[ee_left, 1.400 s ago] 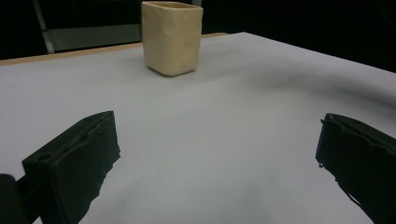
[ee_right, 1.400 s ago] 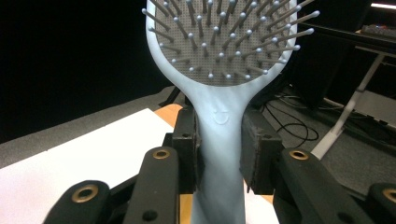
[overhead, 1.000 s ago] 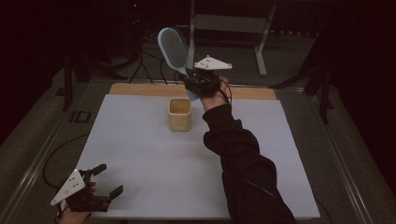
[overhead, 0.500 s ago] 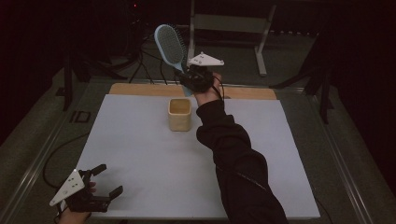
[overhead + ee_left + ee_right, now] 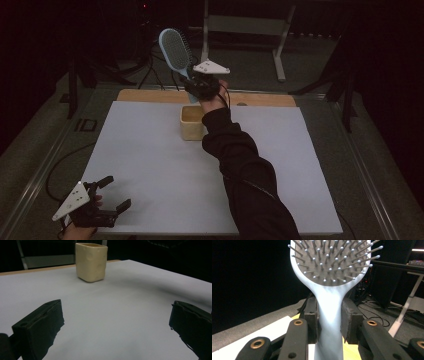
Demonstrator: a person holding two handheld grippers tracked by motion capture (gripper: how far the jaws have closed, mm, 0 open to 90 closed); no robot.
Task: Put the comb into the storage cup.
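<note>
Right tool [image 5: 196, 85] clamps the light-blue hairbrush [image 5: 175, 49] by its handle above the cream cup [image 5: 192, 122]; head points up-left. Right gripper view shows bristles. Left tool [image 5: 107, 194] wide, near bench [image 5: 150, 165] corner.

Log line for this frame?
right tongs: shut on hairbrush, raised above cup | left tongs: open, empty, near table edge

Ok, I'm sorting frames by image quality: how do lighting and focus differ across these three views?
High view: dim, surroundings nearly black, the table the brightest area, and the hairbrush sharp enough to read. Left gripper view: the cup is fairly crisp and evenly lit, while the near jaws are soft, dark blocks. Right gripper view: the hairbrush handle between the jaws is well lit, against a black, slightly blurred background.
</note>
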